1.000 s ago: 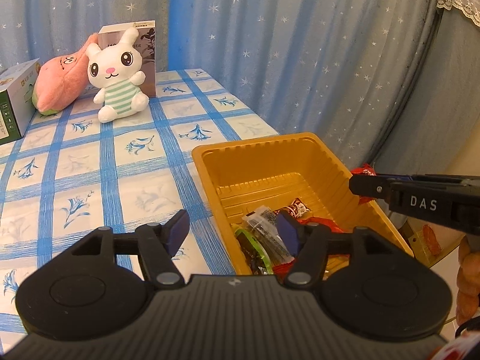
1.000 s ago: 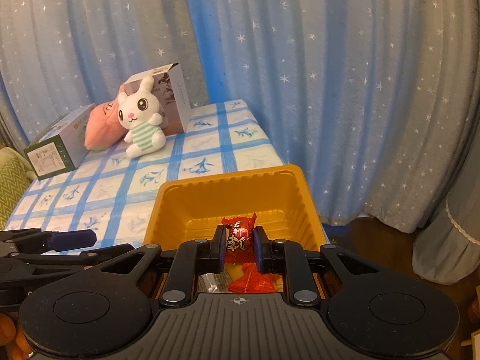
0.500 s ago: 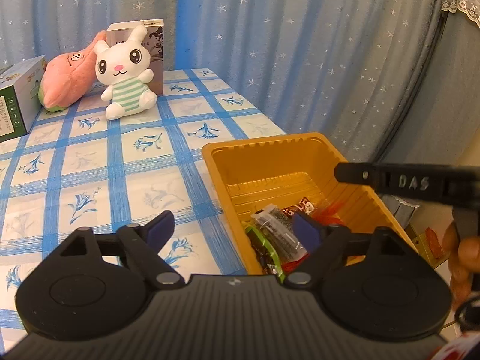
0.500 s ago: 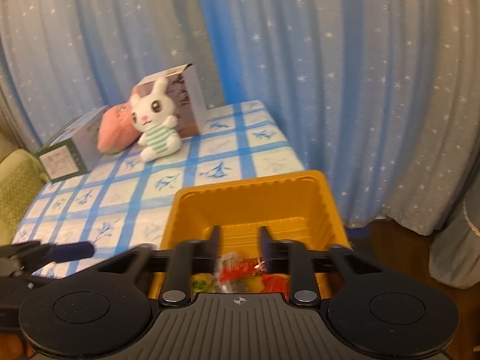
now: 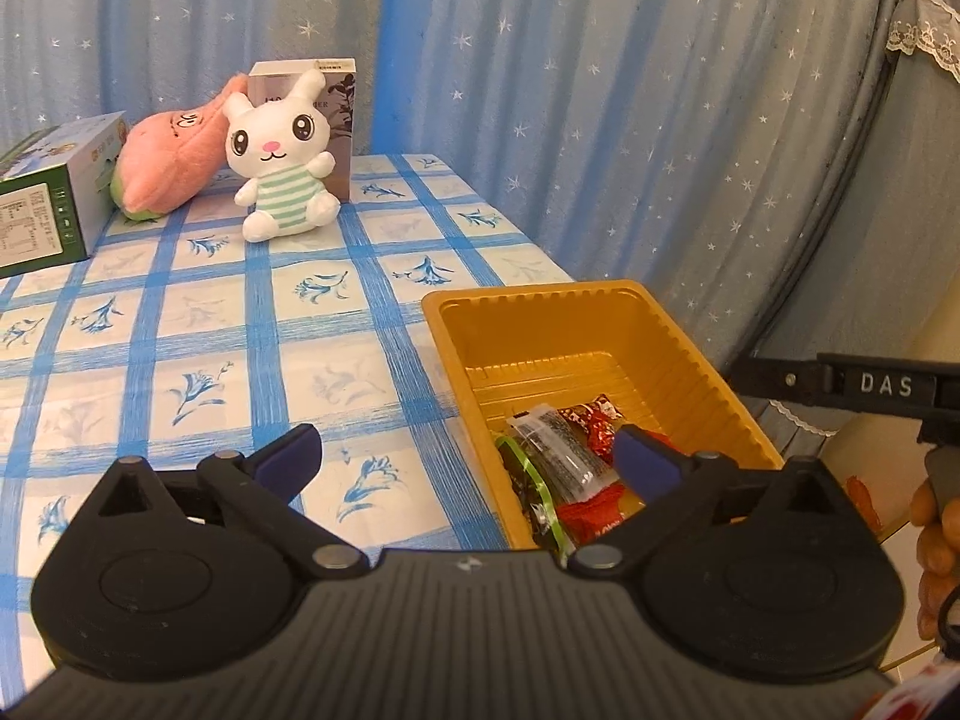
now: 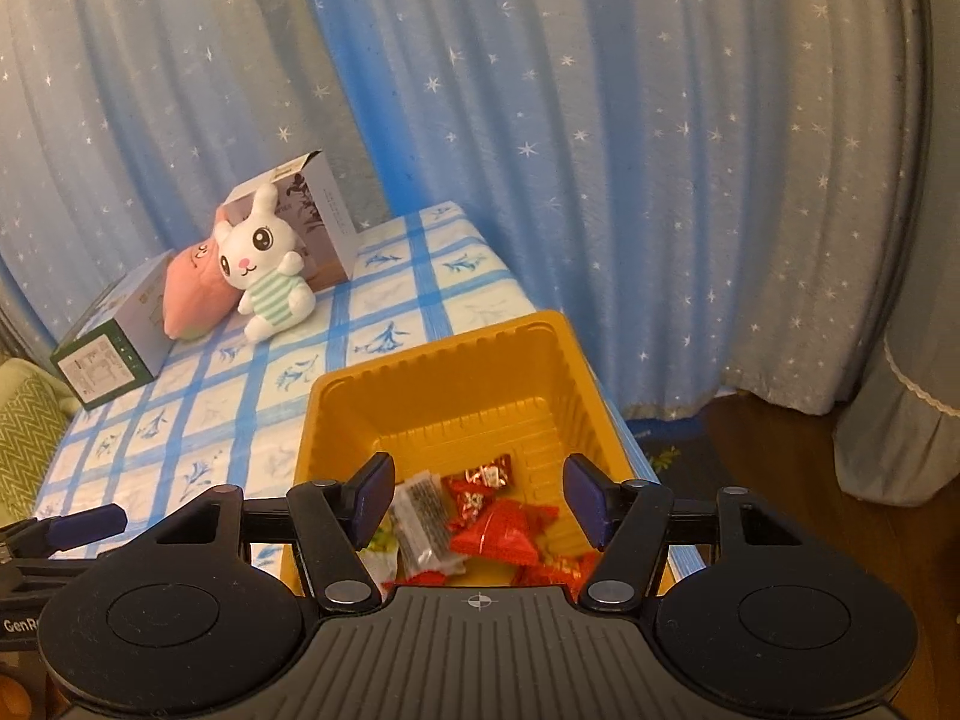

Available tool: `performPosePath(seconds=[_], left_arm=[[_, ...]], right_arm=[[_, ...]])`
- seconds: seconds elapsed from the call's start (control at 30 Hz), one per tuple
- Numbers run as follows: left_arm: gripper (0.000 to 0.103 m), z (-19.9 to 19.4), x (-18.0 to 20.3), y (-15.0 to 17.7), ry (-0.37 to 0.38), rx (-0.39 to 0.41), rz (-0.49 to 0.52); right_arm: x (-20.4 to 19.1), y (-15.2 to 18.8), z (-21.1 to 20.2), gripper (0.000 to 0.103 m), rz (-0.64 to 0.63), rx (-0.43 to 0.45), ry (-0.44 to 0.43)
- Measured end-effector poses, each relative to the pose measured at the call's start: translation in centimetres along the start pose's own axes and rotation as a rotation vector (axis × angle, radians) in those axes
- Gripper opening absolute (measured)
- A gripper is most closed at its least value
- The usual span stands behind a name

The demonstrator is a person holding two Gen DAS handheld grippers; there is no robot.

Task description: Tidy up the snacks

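Note:
An orange plastic tray (image 5: 678, 348) (image 6: 576, 372) sits at the table's right edge and holds several wrapped snacks: red candies (image 6: 498, 531) (image 5: 600, 420) and a clear packet with dark contents (image 5: 555, 441) (image 6: 423, 519). My left gripper (image 5: 465, 456) straddles the tray's near left wall; its jaws are still opening and nothing is between them. My right gripper (image 6: 477, 501) hovers over the tray's near end, jaws opening, empty, with the red candies lying loose below. The right gripper's finger (image 5: 840, 384) shows at the right of the left wrist view.
On the blue-checked tablecloth (image 5: 180, 348) at the far end stand a white bunny plush (image 5: 279, 156) (image 6: 264, 270), a pink plush (image 5: 171, 159), a grey box (image 5: 336, 120) and a green-white box (image 5: 45, 198). Starred curtains (image 6: 540, 120) hang behind. A person's hand (image 5: 936, 534) holds the right gripper.
The right gripper has let go of the red candy it held, which now lies in the tray, and has spread its jaws. The left gripper's jaws have widened.

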State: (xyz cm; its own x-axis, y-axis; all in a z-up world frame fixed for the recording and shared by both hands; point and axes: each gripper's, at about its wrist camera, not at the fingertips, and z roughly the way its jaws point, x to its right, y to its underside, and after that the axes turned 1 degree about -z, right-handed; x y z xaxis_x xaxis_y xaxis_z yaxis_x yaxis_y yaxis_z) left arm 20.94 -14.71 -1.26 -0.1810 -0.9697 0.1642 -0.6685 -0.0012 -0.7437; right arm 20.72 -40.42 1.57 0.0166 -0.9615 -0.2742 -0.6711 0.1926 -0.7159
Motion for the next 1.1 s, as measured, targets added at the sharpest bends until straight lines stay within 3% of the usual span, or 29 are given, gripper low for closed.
performPosePath(seconds=[0.17, 0.6, 1.1], left_arm=[[0.103, -2.3, 0.4, 0.2, -0.027, 0.008, -0.004], [0.103, -8.0, 0.4, 2.2, -0.051, 0.001, -0.015], [0.103, -14.7, 1.8, 6.2, -0.114, 0.016, -0.009]], right_arm=[[-1.1, 0.7, -2.3, 0.064, -0.014, -0.005, 0.008], [-4.7, 4.0, -7.5, 0.082, -0.091, -0.009, 0.015], [-7.5, 8.5, -13.5, 0.083, -0.153, -0.009, 0.059]])
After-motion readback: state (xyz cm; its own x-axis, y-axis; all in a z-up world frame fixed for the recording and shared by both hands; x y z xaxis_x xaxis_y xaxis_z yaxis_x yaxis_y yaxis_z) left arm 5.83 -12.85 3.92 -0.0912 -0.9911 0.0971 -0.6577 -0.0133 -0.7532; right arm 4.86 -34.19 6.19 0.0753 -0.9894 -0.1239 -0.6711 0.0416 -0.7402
